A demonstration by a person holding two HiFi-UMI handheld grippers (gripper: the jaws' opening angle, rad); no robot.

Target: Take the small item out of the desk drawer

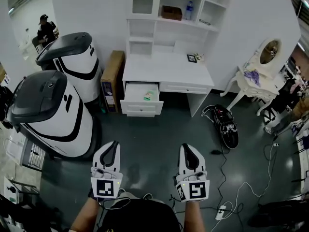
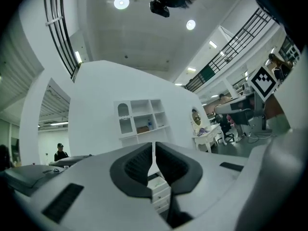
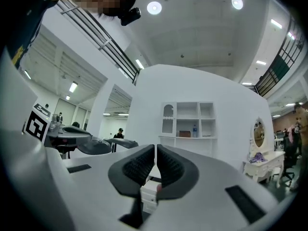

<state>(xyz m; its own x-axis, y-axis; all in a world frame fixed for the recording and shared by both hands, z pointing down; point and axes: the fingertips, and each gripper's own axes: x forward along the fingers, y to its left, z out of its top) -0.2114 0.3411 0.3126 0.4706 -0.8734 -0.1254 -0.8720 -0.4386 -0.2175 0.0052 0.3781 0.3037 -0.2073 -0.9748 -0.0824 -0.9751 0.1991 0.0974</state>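
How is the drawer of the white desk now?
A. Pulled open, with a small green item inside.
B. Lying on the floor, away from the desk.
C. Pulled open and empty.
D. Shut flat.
A: the drawer juts out from the desk, and a small green item lies in it.

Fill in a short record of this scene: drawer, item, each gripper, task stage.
drawer: drawer of the white desk, pulled open
item: small greenish item lying inside the drawer
left gripper: jaws together, empty, well short of the desk
right gripper: jaws together, empty, well short of the desk
task stage: item not yet taken out
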